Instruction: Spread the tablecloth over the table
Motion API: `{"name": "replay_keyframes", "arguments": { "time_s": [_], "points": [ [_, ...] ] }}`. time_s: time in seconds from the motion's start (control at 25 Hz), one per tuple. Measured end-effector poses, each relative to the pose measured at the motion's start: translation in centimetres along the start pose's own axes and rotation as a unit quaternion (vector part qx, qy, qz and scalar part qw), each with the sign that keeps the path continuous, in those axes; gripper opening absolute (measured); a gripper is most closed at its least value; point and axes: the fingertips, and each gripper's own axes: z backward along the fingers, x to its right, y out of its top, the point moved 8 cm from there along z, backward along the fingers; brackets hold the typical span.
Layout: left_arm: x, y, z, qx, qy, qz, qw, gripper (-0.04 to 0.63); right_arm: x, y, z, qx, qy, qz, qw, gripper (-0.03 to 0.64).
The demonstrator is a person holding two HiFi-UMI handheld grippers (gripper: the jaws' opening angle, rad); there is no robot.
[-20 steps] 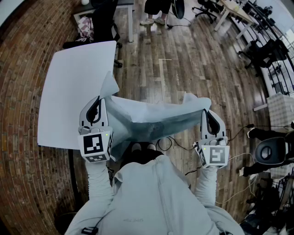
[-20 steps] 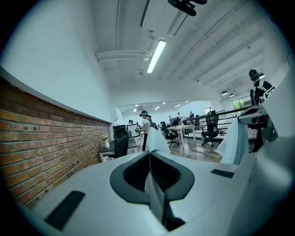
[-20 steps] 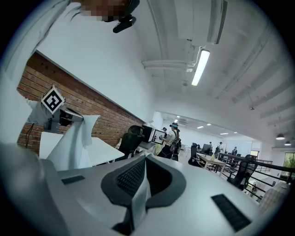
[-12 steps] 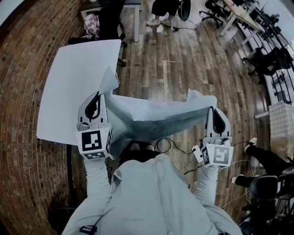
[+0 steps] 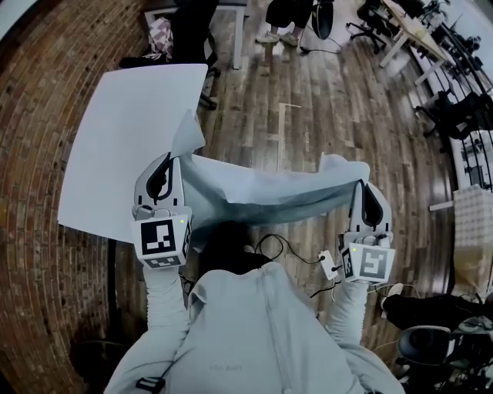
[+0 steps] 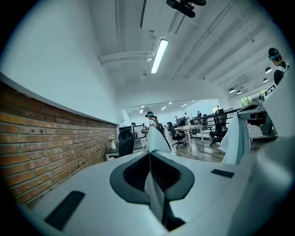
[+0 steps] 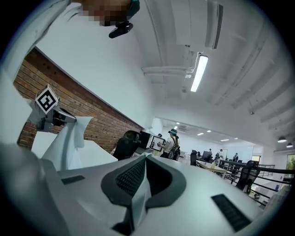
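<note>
While standing beside the white table (image 5: 123, 146), holding the tablecloth (image 5: 262, 192) stretched in mid-air, clamping one corner tight in the left gripper (image 5: 166, 163) and another in the right gripper (image 5: 362, 188), suspending it over the wooden floor (image 5: 308, 115), just right of the table.

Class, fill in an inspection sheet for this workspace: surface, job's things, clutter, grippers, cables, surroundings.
Surface: white table, bare, at the person's left, beside the brick wall.
Job's things: pale tablecloth, stretched in the air between the two grippers, not yet spread over the table.
Clutter: nothing seen on the table.
Grippers: left gripper shut on one end of the tablecloth; right gripper shut on the other end.
Cables: dark cable looped over the floor below the tablecloth.
Surroundings: wooden floor; office chairs and a standing person beyond the table.
</note>
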Motion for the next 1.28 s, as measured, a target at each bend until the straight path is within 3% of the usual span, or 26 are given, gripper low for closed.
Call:
{"name": "replay_keyframes", "arguments": {
  "time_s": [0.2,0.68,1.0,1.28],
  "points": [
    [0.0,0.9,-2.9,0.009,0.004,0.000,1.0000,0.026,1.8,0.3,-2.7,0.012,-0.006,-0.009,1.000,0.021],
    [-2.4,0.8,-13.3,-0.017,0.015,0.004,0.9997,0.026,3.8,-1.6,-13.0,-0.015,0.002,-0.015,1.000,0.021],
    [-6.4,1.1,-19.5,-0.022,0.034,0.009,0.9991,0.026,3.0,-0.1,-22.4,-0.007,0.024,-0.002,1.000,0.021],
    [-10.8,1.1,-22.5,-0.013,0.053,0.009,0.9985,0.026,1.2,1.9,-29.0,0.031,0.026,0.012,0.999,0.021]
  ]
}}
